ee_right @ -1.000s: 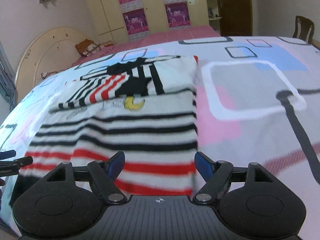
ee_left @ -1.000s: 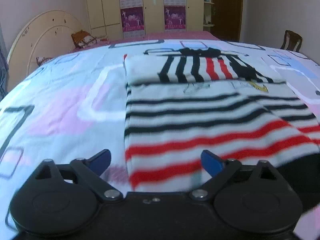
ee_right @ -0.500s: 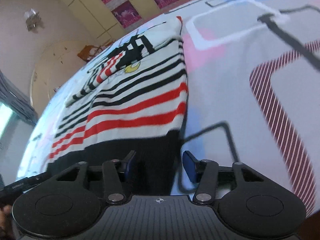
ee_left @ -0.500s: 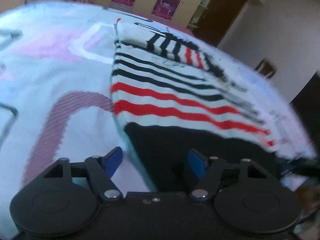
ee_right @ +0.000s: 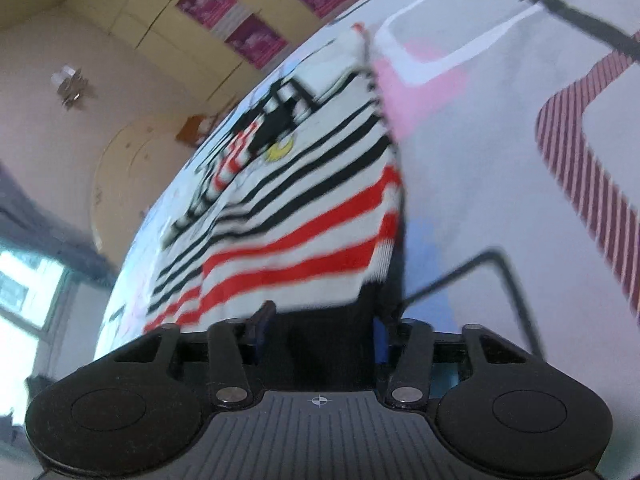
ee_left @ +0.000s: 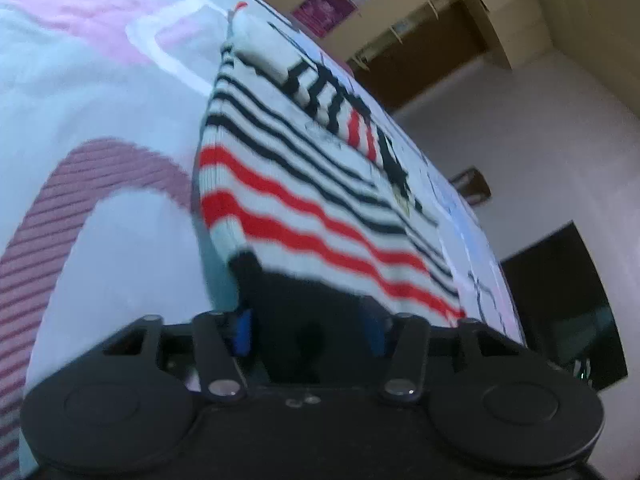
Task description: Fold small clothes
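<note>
A small white sweater (ee_left: 304, 184) with black and red stripes and a black hem lies on the patterned bed sheet (ee_left: 100, 240); its sleeves are folded across the chest. My left gripper (ee_left: 312, 330) straddles the black hem at the sweater's near left corner, blue pads on either side of the cloth with a wide gap. In the right wrist view the same sweater (ee_right: 304, 216) fills the middle. My right gripper (ee_right: 320, 332) straddles the hem at the near right corner in the same way. Whether either one pinches the cloth is hidden by the hem.
The sheet (ee_right: 500, 160) spreads to the right of the sweater. A round headboard (ee_right: 120, 184), cupboards with pink posters (ee_right: 256, 40) and a window (ee_right: 28, 280) stand behind. A dark doorway (ee_left: 424, 60) and a chair (ee_left: 472, 184) show in the left wrist view.
Both grippers dropped low to the sheet, tilted, and moved in onto the black hem. Their pads have narrowed from wide open, and the hem now sits between them.
</note>
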